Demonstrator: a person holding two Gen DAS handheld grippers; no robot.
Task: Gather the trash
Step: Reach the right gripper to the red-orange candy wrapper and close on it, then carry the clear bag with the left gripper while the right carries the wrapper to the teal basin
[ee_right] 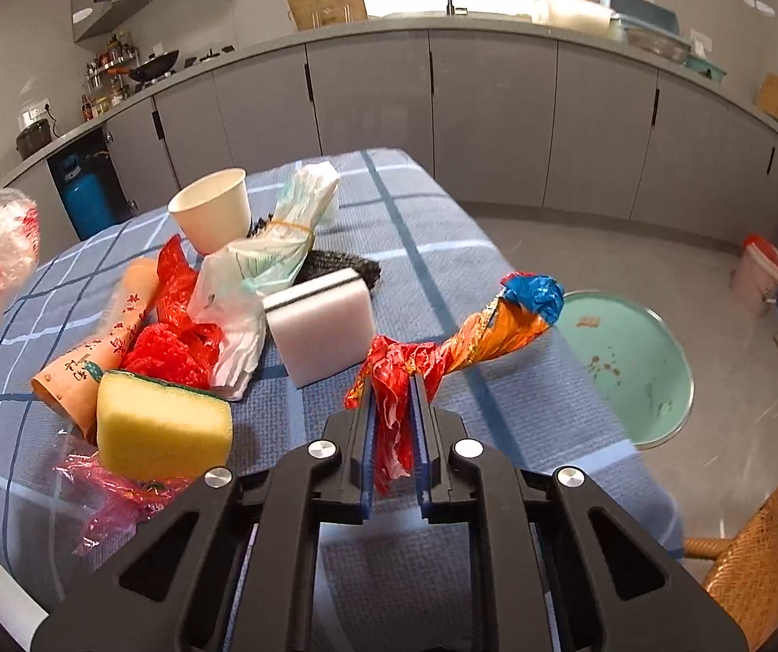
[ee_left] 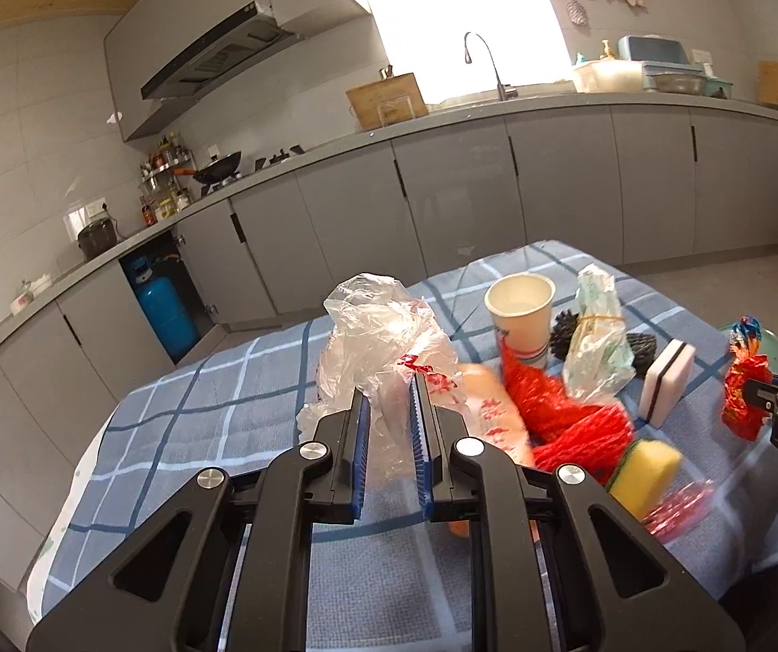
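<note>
While partly hidden: surface (ee_right: 416, 228) under clutter, near edge cut off
Sponges: three, at 9 o'clock
Left tool (ee_left: 391, 396): clamped on clear bag (ee_left: 378, 331), raised
Right tool (ee_right: 393, 399): pinching twisted foil wrapper (ee_right: 465, 342), 12 o'clock

Daylight is admitted through the window (ee_left: 459, 16) — blown out to white. Strong fisheye bending and dark vignetting are seen at the edges; the yellow sponge (ee_left: 647, 475) is rendered soft.

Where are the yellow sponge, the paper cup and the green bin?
yellow sponge (ee_right: 163, 424), right wrist view, its front face.
paper cup (ee_right: 215, 217), right wrist view, its outer wall.
green bin (ee_right: 628, 364), right wrist view, its inside bottom.
</note>
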